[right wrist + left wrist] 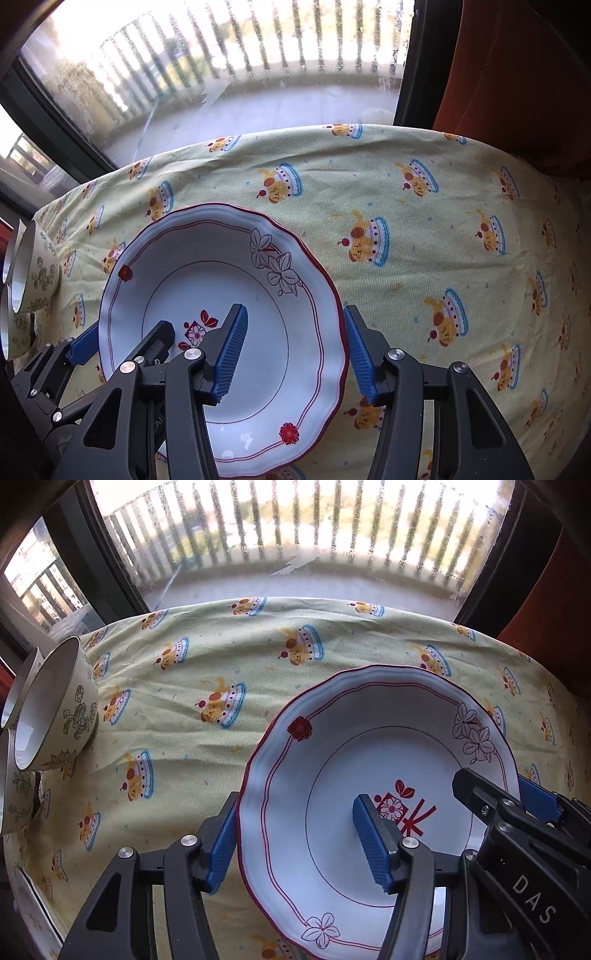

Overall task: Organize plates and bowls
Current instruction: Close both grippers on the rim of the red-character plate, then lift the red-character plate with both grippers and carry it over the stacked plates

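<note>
Left to right: your bowls (55,701) are lying tipped at the cloth's (207,653) left edge, mouths facing left. Your left gripper (299,834) and right gripper (295,354), both spread, are straddling the plate's (332,849) opposite rims; open cloth is lying rightward.

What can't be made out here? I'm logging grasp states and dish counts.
- Bowls in left wrist view: frame edge cuts the stack, count unclear.
- Plate in both views: left hand-held gripper and right hand-held gripper straddle opposite rims; contact unclear.
- Plate's near rim: covered by gripper bodies.
</note>
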Demonstrator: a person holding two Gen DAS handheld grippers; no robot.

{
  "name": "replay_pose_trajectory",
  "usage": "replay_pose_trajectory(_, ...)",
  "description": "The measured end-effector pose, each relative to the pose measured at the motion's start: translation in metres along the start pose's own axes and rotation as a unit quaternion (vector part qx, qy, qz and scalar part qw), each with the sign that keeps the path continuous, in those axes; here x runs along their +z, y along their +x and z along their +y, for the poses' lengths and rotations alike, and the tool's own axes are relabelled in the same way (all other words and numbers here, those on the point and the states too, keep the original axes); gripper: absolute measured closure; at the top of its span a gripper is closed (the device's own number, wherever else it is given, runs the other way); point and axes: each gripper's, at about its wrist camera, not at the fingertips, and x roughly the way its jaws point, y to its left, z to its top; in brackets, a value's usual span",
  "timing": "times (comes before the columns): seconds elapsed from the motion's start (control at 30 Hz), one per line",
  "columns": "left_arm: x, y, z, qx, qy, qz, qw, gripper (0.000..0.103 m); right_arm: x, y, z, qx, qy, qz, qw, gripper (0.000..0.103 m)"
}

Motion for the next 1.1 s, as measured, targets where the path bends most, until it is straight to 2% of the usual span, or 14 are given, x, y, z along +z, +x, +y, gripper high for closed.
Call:
replay_pose_trajectory(0.47, -0.063, -0.023, 0.023, 0.008, -0.002, 0.028, 0.9996, 0.041, -0.065, -0.022, 0.022, 0.012, -0.017, 0.033, 0.999, 0.048)
replay_pose_trajectory(0.77, -0.106, -0.036, 0.044, 0.004, -0.01, 0.038, 0.9992, 0.042, -0.109, -0.039, 0.034, 0.011, -0.027, 0.052, 0.998, 0.055)
replay_pose_trajectory(0.83, -0.109, -0.039, 0.049, -0.002, -0.021, 0.042, 0.9989, 0.042, -0.12, -0.04, 0.038, 0.01, -0.035, 0.058, 0.998, 0.059)
replay_pose_trajectory(0.93, -0.113, -0.039, 0.049, 0.003, -0.019, 0.04, 0.999, 0.043, -0.13, -0.04, 0.039, 0.016, -0.04, 0.066, 0.997, 0.059)
replay_pose_trajectory(1.1, -0.114, -0.036, 0.043, 0.013, -0.021, 0.034, 0.9991, 0.04, -0.129, -0.033, 0.04, 0.014, -0.043, 0.065, 0.997, 0.059)
